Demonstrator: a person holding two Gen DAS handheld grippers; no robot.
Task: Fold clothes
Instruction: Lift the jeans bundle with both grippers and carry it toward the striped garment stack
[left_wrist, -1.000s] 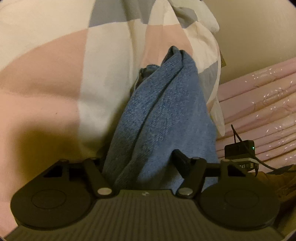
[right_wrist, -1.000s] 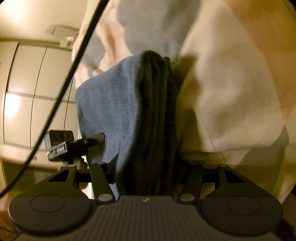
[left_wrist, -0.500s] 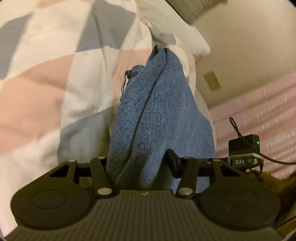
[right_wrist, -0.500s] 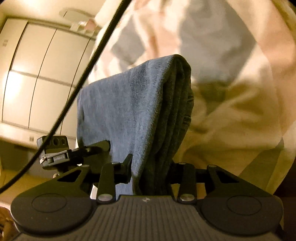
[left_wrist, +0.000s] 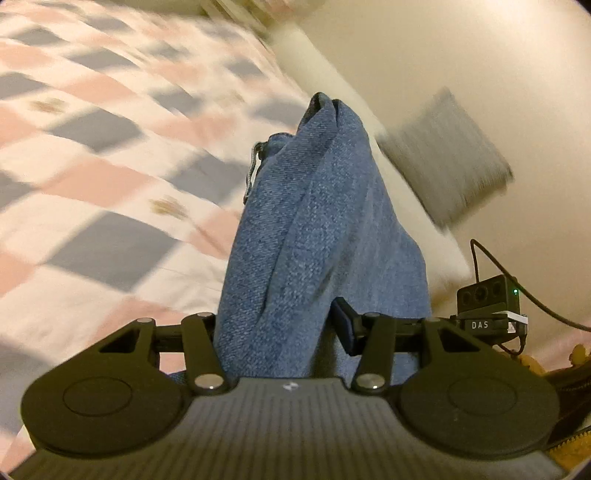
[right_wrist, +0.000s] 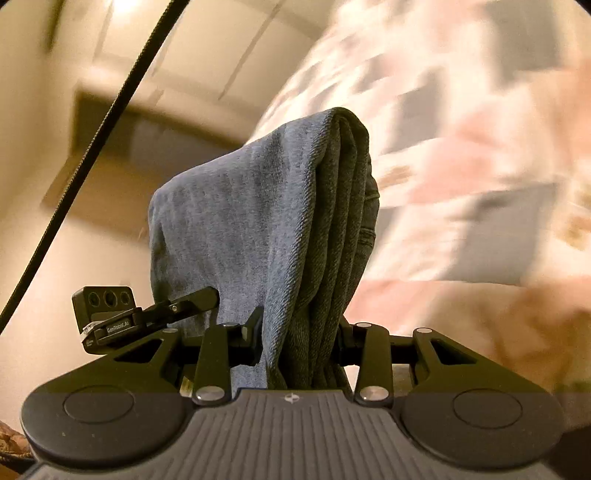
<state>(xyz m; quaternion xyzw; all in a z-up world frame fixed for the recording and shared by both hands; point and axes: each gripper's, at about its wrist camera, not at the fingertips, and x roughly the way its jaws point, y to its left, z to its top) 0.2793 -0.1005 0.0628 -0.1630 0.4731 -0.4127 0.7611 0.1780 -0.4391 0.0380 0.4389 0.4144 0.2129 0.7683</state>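
The left gripper (left_wrist: 275, 328) and right gripper (right_wrist: 299, 339) each have jaws pinching the folded jeans (left_wrist: 317, 236), which stand bunched between them, apparently lifted above the blurred checkered bedspread (left_wrist: 96, 155). A grey cushion (left_wrist: 450, 155) lies beyond.

Pretty clearly a bedroom in someone's home. The big giveaway is the bedspread (left_wrist: 110, 155), a soft checked cover in pink, grey and white squares that fills most of the left wrist view and shows again in the right wrist view. There's a grey cushion (left_wrist: 448, 155) off its far edge against a plain cream wall (left_wrist: 498, 55). In the right wrist view you get pale panelled wardrobe doors (right_wrist: 207, 62) under warm indoor lighting. Everything's blurry, so finer details are hard to make out.
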